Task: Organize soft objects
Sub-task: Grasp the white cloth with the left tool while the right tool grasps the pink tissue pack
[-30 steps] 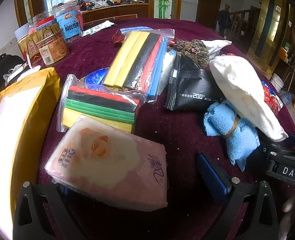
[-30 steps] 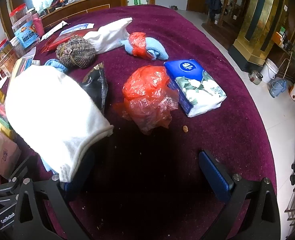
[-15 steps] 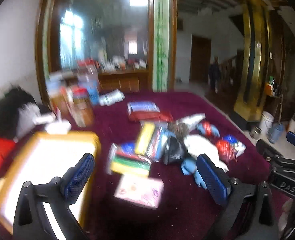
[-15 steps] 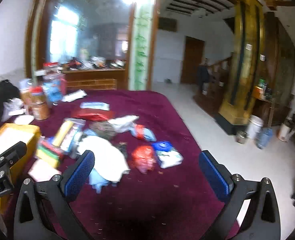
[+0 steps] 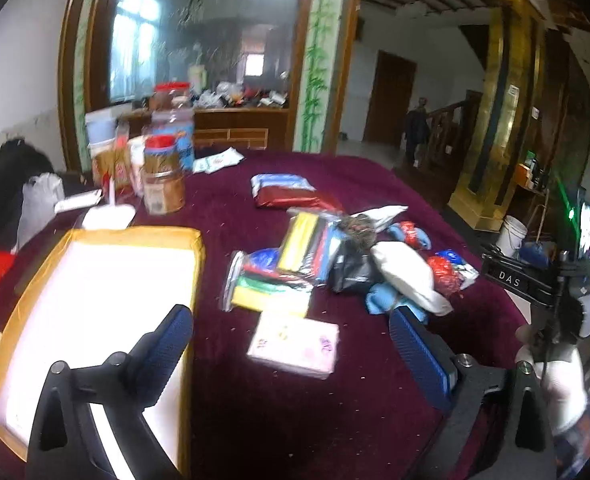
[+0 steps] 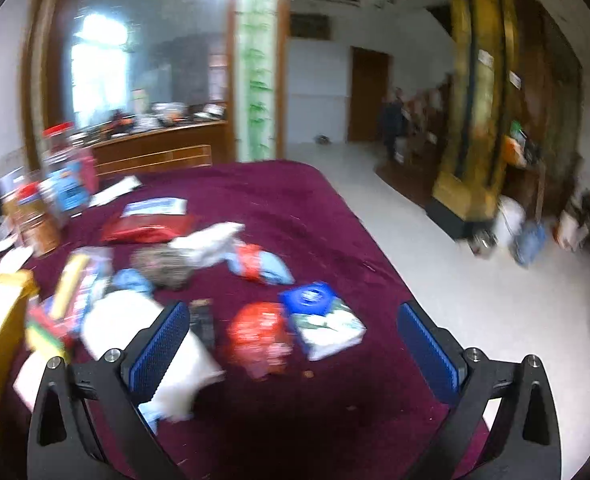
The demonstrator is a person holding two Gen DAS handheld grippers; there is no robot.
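Left wrist view: the left tool (image 5: 291,344), spread wide and holding nothing, hangs above the maroon table (image 5: 255,420), a yellow-rimmed box (image 5: 95,300) at its left edge, soft packs, including a pink tissue pack (image 5: 295,342), heaped mid-table. The right tool (image 6: 293,346), equally wide and empty, overlooks a blue tissue pack (image 6: 323,320) near the right edge.

Counter (image 5: 335,420), covered in dark maroon cloth; bearing: yellow-rimmed box (image 5: 95,300) at left; pink tissue pack (image 5: 295,344) lying flat, near centre; bagged coloured strips (image 5: 271,284) just beyond it; white cloth bundle (image 5: 407,276) resting over blue towel (image 5: 383,300); red plastic bag (image 6: 259,332) beside blue tissue pack (image 6: 323,320); red packet (image 5: 291,198); jars (image 5: 163,184) at far left edge.
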